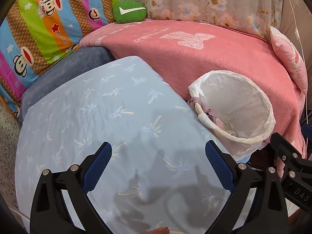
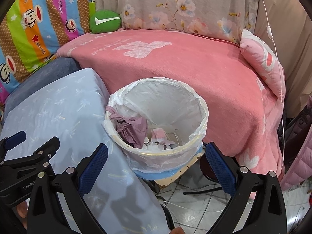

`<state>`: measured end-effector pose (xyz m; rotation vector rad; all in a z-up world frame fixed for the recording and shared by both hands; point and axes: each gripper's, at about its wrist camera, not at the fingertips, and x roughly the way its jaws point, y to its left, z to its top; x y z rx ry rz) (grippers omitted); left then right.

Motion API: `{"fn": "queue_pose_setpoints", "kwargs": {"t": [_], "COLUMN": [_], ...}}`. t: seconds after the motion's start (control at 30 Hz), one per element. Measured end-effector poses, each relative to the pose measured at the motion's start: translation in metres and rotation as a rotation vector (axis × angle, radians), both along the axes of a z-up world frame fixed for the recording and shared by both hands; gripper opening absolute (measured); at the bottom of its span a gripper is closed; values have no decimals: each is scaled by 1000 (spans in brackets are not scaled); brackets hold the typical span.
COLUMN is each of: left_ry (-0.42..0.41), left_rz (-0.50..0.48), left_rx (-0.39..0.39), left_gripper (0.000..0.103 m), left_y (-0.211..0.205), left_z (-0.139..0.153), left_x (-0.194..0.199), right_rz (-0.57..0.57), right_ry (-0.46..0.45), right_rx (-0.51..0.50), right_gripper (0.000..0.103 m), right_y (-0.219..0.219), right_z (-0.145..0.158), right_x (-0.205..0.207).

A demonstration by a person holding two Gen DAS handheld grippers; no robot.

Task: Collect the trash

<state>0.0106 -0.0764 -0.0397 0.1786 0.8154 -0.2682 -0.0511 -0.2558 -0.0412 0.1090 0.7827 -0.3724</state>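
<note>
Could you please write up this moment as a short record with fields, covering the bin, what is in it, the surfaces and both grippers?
bin: trash bin with a white liner, standing between the blue cushion and the pink blanket
contents: a crumpled mauve cloth and pale scraps of paper
left gripper: jaws open, empty, over the blue cushion
right gripper: jaws open, empty, facing the bin
loose trash outside the bin: none in view
</note>
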Motion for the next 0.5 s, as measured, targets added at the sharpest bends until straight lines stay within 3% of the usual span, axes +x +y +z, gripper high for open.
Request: {"fn": "queue_pose_setpoints", "kwargs": {"t": [0.5], "left_ry": [-1], "left_rz": [14], "left_rx": [3], "left_gripper": [93], "left_y": [-3], "left_z": [-2], "left_x": [-1], "right_rz": [-7], "right_ry": [-1], "right_rx": [4], "right_gripper": [98], "right_y": [-1], "right_z": [-2], "right_x": [-3]}}
